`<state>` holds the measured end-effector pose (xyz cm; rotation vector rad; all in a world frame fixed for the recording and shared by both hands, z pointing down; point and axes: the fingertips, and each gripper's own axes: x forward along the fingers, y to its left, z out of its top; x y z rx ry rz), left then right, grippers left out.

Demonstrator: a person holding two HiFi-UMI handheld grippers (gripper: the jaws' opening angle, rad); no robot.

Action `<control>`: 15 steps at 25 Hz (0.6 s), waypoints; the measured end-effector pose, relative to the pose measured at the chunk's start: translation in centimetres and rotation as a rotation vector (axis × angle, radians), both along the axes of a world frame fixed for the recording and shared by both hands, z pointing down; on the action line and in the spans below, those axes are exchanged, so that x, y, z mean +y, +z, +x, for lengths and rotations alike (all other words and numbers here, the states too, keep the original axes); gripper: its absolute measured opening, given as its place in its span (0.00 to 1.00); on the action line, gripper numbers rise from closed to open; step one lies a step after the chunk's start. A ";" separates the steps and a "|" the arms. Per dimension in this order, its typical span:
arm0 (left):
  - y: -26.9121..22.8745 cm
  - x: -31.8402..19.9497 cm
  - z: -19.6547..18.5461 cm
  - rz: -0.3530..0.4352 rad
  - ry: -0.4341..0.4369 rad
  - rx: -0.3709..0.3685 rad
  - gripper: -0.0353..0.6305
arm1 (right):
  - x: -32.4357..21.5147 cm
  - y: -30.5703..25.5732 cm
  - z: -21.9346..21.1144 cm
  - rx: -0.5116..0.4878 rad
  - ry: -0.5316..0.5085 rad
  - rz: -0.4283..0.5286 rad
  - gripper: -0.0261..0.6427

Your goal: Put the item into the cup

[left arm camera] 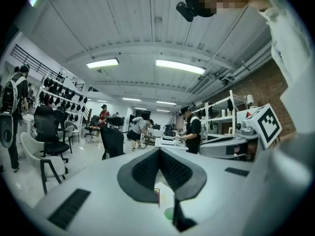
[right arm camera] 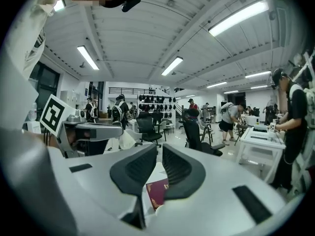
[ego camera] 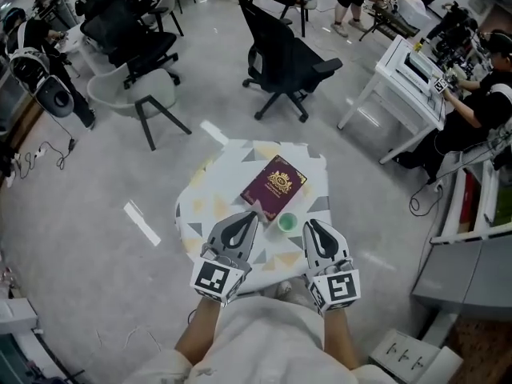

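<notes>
Head view: a small table (ego camera: pixel 316 174) with a patterned cloth carries a maroon booklet (ego camera: pixel 274 186); the green cup (ego camera: pixel 286 222) stands upright just beside the booklet's near corner. The left gripper (ego camera: pixel 250 214) and right gripper (ego camera: pixel 312 225) hover at the table's near edge, the cup between their tips

Left gripper view: its jaws meet at the tips, holding nothing; the cup shows below them

Right gripper view: its jaws stand almost together, a thin slit between, empty, above the booklet
</notes>
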<state>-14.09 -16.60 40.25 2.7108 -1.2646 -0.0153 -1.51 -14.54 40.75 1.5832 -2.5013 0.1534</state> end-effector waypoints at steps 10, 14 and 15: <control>3.6 -0.5 1.3 -0.065 0.078 -0.011 0.07 | 0.5 3.8 0.5 0.024 0.049 -0.088 0.10; 4.6 -0.5 1.9 -0.075 0.085 -0.016 0.07 | 0.7 4.7 0.7 0.029 0.041 -0.104 0.10; 4.9 -0.4 2.0 -0.077 0.083 -0.017 0.07 | 0.7 4.9 0.7 0.028 0.036 -0.106 0.10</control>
